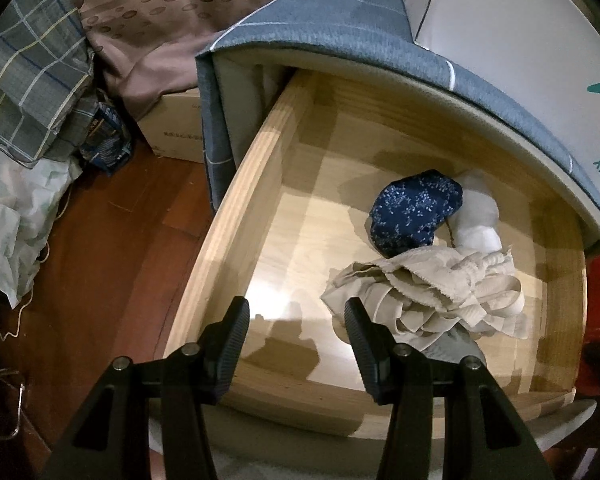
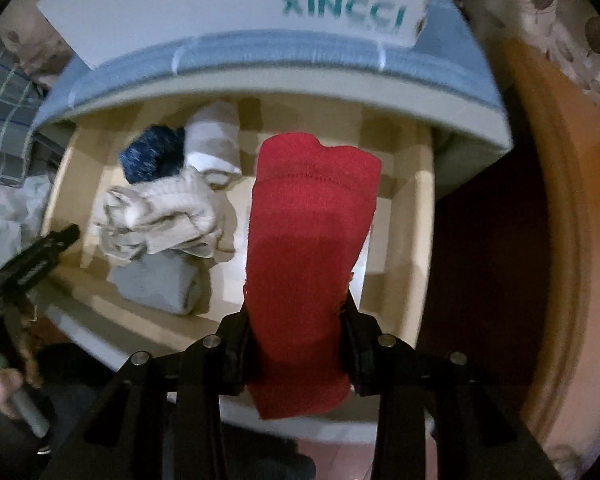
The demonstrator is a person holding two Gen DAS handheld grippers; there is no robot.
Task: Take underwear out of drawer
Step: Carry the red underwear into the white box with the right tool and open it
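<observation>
Right wrist view: my right gripper (image 2: 296, 344) pinches the red underwear (image 2: 312, 232), lifted above the open drawer (image 2: 420, 216) so it clears the rim. My left gripper (image 1: 296, 320), spread and empty, hovers beside the beige garment (image 1: 432, 296), ready for it.

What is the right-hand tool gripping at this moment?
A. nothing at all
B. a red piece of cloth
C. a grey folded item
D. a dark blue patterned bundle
B: in the right wrist view the right gripper has its jaws closed on the red cloth, held above the open drawer.
</observation>
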